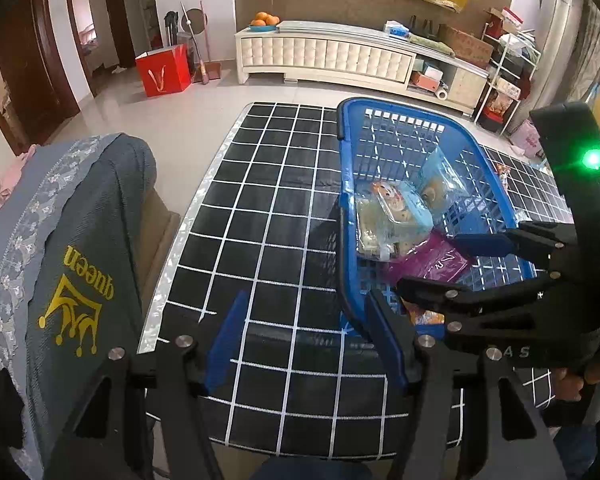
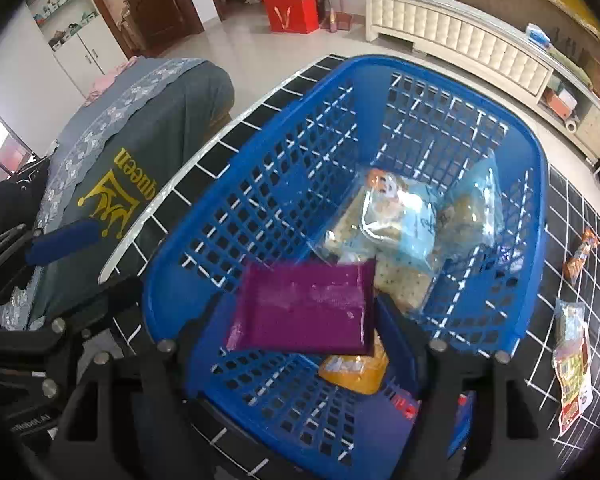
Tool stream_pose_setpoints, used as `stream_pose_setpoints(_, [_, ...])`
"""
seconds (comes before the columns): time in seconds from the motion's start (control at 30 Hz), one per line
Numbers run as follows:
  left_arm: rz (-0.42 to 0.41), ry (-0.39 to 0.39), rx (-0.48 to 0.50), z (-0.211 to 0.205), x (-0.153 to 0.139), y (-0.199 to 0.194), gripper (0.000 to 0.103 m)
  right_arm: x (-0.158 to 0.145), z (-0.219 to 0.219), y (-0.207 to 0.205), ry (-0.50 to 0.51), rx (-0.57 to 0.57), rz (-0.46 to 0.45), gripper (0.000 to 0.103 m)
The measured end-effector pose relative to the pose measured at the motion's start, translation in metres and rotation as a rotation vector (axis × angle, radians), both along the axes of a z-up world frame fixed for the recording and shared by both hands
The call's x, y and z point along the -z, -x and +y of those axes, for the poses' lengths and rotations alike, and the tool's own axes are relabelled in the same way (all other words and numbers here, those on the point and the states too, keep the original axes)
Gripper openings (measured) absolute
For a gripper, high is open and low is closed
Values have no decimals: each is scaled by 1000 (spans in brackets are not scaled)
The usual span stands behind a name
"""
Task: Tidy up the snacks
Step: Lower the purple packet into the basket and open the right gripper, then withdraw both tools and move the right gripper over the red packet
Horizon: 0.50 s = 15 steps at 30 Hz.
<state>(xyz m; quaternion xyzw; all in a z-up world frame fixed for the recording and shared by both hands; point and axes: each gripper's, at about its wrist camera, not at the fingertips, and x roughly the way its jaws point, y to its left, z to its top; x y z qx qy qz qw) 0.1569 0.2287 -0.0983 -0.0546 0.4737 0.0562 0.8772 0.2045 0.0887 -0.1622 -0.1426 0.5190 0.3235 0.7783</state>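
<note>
The blue basket (image 2: 180,280) stands on the black checked tabletop (image 1: 268,216). Inside it lie pale blue snack bags (image 2: 400,220), an orange pack (image 2: 356,372) and a purple packet (image 2: 304,312). The right gripper (image 2: 300,340) is above the basket with its jaws apart; the blurred purple packet is between them, not pressed. The left gripper (image 1: 304,340) is open and empty, just beside the basket. Two more snack packs (image 2: 572,364) lie on the tabletop, to the right of the basket.

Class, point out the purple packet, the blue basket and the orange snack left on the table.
purple packet (image 2: 304,306): right wrist view, centre of its face.
blue basket (image 2: 538,216): right wrist view, right rim.
orange snack (image 2: 580,254): right wrist view, wrapper middle.
</note>
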Motion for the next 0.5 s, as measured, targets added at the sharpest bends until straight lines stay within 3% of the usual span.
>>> stream_pose_setpoints(0.1, [-9,-8,16,-8,-6,5,66,-7,-8,3,-15,-1,-1,79])
stream_pose_setpoints(0.5, [-65,-33,82,-62,-40,11,69,-59,-77,22,-79,36,-94,85])
